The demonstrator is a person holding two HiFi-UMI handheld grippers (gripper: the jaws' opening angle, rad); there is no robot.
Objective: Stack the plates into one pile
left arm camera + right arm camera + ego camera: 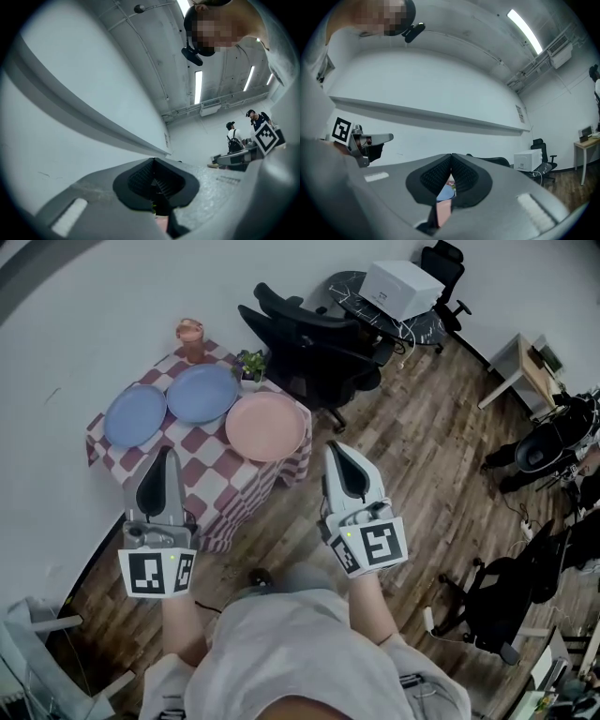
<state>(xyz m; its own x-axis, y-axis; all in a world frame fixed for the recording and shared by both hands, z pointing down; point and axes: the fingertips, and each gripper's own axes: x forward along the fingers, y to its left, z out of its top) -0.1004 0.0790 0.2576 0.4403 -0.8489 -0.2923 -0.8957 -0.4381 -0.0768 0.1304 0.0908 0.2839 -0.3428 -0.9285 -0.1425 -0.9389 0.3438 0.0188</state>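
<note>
Three plates lie side by side on a small table with a red-and-white checked cloth [211, 479]: a blue plate [134, 415] at the left, a second blue plate [202, 392] in the middle, and a pink plate [265, 426] at the right. My left gripper [167, 454] is shut and empty, hanging just short of the table's near edge. My right gripper [334, 448] is also shut and empty, over the floor beside the pink plate. In the right gripper view, slivers of the pink plate [444, 212] and a blue plate [446, 192] show behind the closed jaws.
A pinkish cup [191, 339] and a small potted plant [250, 365] stand at the table's far side. Black office chairs [309, 343] crowd behind the table. A white wall runs along the left. Wooden floor [422, 474] stretches to the right, with a desk [525, 367] and more chairs [553, 442].
</note>
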